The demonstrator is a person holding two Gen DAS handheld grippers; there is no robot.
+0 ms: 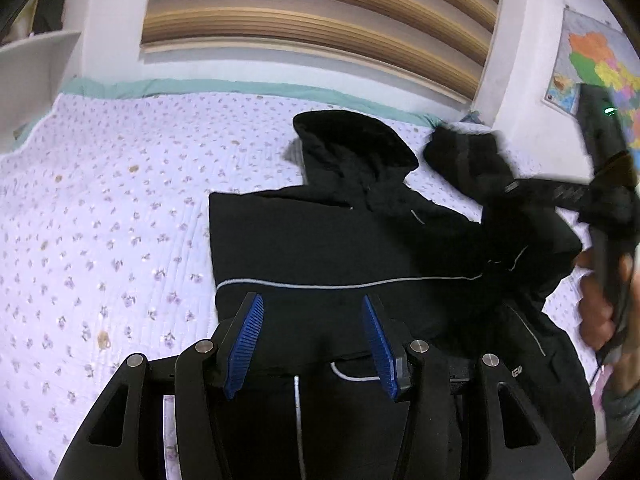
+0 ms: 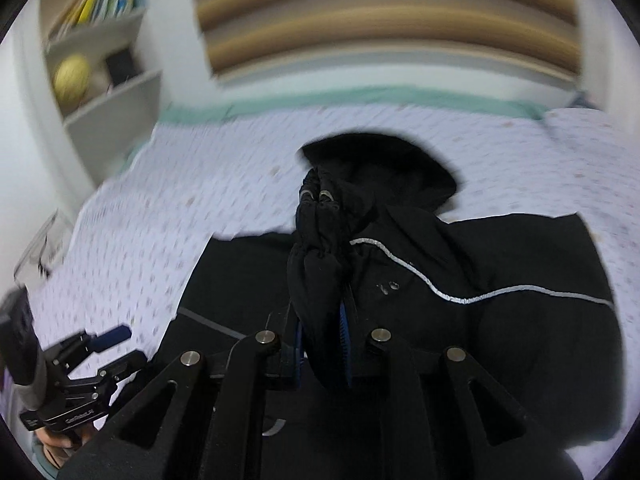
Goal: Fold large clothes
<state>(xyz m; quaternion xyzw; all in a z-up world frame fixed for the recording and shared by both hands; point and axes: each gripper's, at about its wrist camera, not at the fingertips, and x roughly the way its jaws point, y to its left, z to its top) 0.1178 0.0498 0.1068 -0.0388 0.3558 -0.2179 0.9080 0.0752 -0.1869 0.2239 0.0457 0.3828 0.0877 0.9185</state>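
A black hooded jacket (image 1: 320,248) with thin grey piping lies spread on the flowered quilt (image 1: 100,220), its hood (image 1: 352,140) toward the headboard. My left gripper (image 1: 314,320) hovers open over the jacket's lower part, nothing between its blue pads (image 1: 248,340). In the right wrist view my right gripper (image 2: 322,332) is shut on a black sleeve (image 2: 320,248), which stands bunched up in front of the hood (image 2: 384,160). The left wrist view shows that sleeve (image 1: 460,156) lifted above the jacket's right side by the right gripper (image 1: 504,184). The left gripper (image 2: 124,346) appears open at lower left.
A wood-slatted wall panel (image 1: 320,20) rises behind the bed. White shelves (image 2: 104,80) with books and a yellow ball stand at the left. A coloured map (image 1: 592,64) hangs on the right wall. A person's hand (image 1: 600,304) holds the right gripper's handle. Bare quilt stretches left of the jacket.
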